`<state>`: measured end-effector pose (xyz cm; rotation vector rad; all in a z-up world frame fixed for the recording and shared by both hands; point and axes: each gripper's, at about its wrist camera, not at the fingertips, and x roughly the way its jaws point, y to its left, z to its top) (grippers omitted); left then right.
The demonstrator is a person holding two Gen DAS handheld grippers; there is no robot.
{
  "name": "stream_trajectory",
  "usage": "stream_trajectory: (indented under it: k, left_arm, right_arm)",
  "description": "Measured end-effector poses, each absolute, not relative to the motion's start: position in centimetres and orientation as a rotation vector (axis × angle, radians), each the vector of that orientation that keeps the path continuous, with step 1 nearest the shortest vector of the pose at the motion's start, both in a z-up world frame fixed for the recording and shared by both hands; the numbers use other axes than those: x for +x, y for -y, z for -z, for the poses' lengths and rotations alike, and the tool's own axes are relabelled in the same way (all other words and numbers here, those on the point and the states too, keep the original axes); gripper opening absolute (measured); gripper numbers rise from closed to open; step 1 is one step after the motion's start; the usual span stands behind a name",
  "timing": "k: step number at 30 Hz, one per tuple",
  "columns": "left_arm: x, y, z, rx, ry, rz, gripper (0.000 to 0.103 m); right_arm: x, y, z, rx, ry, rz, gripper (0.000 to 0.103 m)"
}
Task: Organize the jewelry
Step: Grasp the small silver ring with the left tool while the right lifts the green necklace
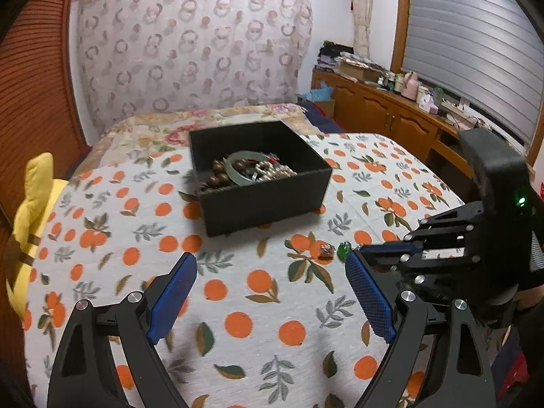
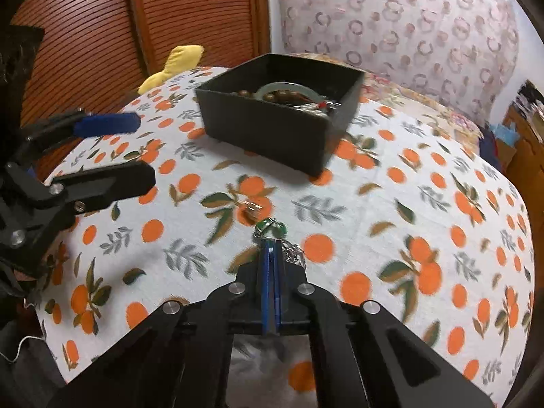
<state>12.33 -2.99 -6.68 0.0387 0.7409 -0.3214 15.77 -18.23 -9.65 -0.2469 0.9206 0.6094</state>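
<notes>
A: Starting at our right gripper (image 2: 271,248): the blue pads are pressed together, and a silver chain spills out beside them with the green pendant (image 2: 271,227) right at the tips. We read that as a pinch on the green pendant's chain, low over the bedspread (image 2: 374,210).

B: And our left gripper (image 1: 270,301) hangs wide apart, nothing between its pads.

A: The worry? That's a thin chain in a flat pinch. If only a link or two is caught, we'd say it could slide out on the lift, or the pendant could swing and snag the box wall.

B: There's also a small brownish piece (image 2: 250,209) lying just beyond the pendant. Can't tell if it's tangled with the chain; if it is, it drags along.

A: Farther out, the black box (image 1: 261,204) sits open on the bed. Inside we've got brown beads (image 1: 217,170), a pale green bangle (image 1: 234,170) and pearly beads (image 1: 275,171) heaped together.

B: Crowded already, so more tangling seems likely.
</notes>
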Motion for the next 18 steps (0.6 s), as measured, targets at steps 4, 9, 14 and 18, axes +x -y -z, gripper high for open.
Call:
stream_trajectory:
  k: [4, 9, 14, 18]
  left_arm:
    - [13.4, 3.9, 7.6, 0.045, -0.791, 0.338, 0.086]
    - [14.4, 4.8, 8.2, 0.053, -0.834, 0.362, 0.085]
    - [14.8, 5.1, 8.4, 0.065, -0.844, 0.353, 0.085]
    - [14.9, 5.2, 8.5, 0.071, -0.846, 0.359, 0.085]
  right_arm:
    - [15.1, 19.8, 8.8, -0.219, -0.886, -0.596, 0.002]
    - [14.8, 21.0, 7.6, -0.189, -0.845, -0.588, 0.002]
    - [15.1, 20.7, 7.9, -0.192, -0.84, -0.606, 0.002]
    - [14.9, 20.4, 7.3, -0.195, -0.81, -0.59, 0.002]
